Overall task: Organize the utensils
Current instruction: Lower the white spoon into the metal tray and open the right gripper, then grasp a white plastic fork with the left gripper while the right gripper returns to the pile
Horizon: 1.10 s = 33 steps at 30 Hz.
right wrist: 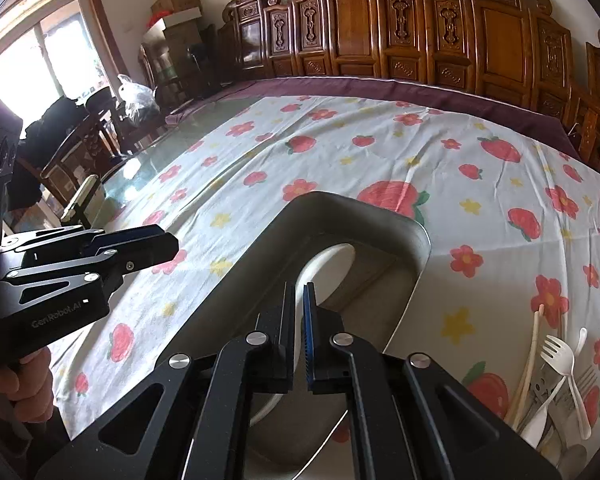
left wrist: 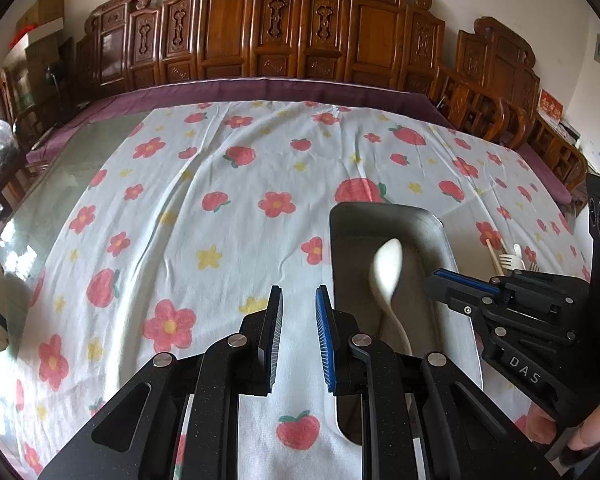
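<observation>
Nearest, the right gripper (right wrist: pixel 299 332) clenches the thin handle of a light, smooth, stiff white plastic spoon (right wrist: pixel 332 268) over the grey metal tray (right wrist: pixel 416 236), best held mid-handle; the left gripper (left wrist: pixel 299 320) is empty, slightly parted; beyond, loose plastic forks (right wrist: pixel 560 356).

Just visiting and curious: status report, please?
Left tool open, empty, beside tray. Right tool shut above tray. Spoon in tray. Other utensils piled right of tray; nothing in the way.
</observation>
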Tool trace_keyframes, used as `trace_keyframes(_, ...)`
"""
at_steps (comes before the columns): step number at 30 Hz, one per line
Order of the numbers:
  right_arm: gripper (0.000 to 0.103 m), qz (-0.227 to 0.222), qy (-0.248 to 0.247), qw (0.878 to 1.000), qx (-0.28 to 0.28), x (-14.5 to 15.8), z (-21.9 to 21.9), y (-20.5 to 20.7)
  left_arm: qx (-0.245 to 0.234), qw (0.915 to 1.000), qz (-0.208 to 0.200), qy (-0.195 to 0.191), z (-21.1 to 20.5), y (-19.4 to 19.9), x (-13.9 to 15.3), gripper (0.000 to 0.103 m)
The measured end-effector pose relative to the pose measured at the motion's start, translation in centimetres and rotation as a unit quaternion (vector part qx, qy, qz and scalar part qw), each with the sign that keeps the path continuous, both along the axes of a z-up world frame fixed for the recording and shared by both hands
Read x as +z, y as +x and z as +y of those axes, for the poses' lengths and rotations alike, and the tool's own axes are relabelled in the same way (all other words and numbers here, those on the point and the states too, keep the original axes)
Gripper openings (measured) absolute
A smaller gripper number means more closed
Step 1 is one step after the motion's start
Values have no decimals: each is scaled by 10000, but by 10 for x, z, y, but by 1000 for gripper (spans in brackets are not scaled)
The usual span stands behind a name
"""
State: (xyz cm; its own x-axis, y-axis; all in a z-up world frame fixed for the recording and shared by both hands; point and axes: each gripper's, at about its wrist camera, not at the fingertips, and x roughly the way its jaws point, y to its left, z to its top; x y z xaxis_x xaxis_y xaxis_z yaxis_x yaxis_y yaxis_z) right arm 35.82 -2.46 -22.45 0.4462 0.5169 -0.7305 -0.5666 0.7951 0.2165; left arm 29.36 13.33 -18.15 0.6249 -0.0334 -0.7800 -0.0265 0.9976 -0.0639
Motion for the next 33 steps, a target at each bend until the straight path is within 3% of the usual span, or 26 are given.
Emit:
trace_keyframes(8,5,-138,56,9998,-98,16,-28,-22,-115,9999,-95,10,-10,-5,3,16)
trace_keyframes(18,5,-227,-106,9987,-435,39,-95,-68,-429,9988,-244,3,-36,-17,14,16)
trace_keyframes(28,5,-349,-448,9928,-1057,55,-175,-80,-751,9965,-371,19,-71,-36,22,38)
trace_keyframes(33,16,-316,-592,9891,-1314,59,-222,-69,-1009,9942,-353,90,-99,-46,31,39)
